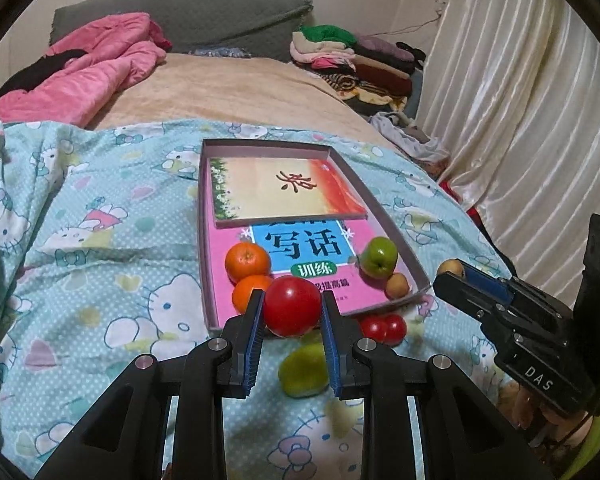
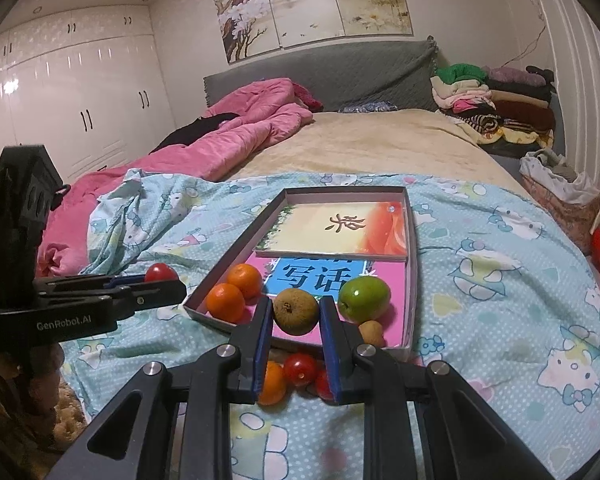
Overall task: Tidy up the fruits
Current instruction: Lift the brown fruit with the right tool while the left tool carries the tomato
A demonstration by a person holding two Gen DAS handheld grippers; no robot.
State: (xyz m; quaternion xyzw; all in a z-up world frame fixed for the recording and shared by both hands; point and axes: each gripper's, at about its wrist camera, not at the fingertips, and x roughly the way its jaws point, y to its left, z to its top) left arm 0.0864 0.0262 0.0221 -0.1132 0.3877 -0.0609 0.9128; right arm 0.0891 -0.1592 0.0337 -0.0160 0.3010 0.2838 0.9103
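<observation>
Between my left gripper's [image 1: 293, 312] blue pads sits a red tomato [image 1: 292, 306], clamped on both sides and lifted off the bedspread [image 1: 100, 280]. Directly under it, at 6 o'clock in the left wrist view, a green fruit [image 1: 303, 372] lies on the cloth, and two small tomatoes [image 1: 384, 328] rest at 4 o'clock from my catch, just outside the shallow box [image 1: 408, 256].

My right gripper [image 2: 296, 312] is closed the same way on a brown pear [image 2: 296, 311], held above the box's near rim. Only the right wrist view shows an orange [image 2: 272, 384] on the cloth beneath these jaws, beside those small tomatoes; the left wrist view hides it. Only the left one shows the green fruit on the cloth.

Inside the box, both views agree: two oranges [image 1: 247, 261] touching at the near left corner, a green apple [image 1: 379, 257] at the right wall with a small brown fruit [image 1: 398, 286] just beside it at 5 o'clock, all lying on a pink book [image 1: 300, 248]. Each view catches the other gripper from the side, with its fruit peeking past the tips.
</observation>
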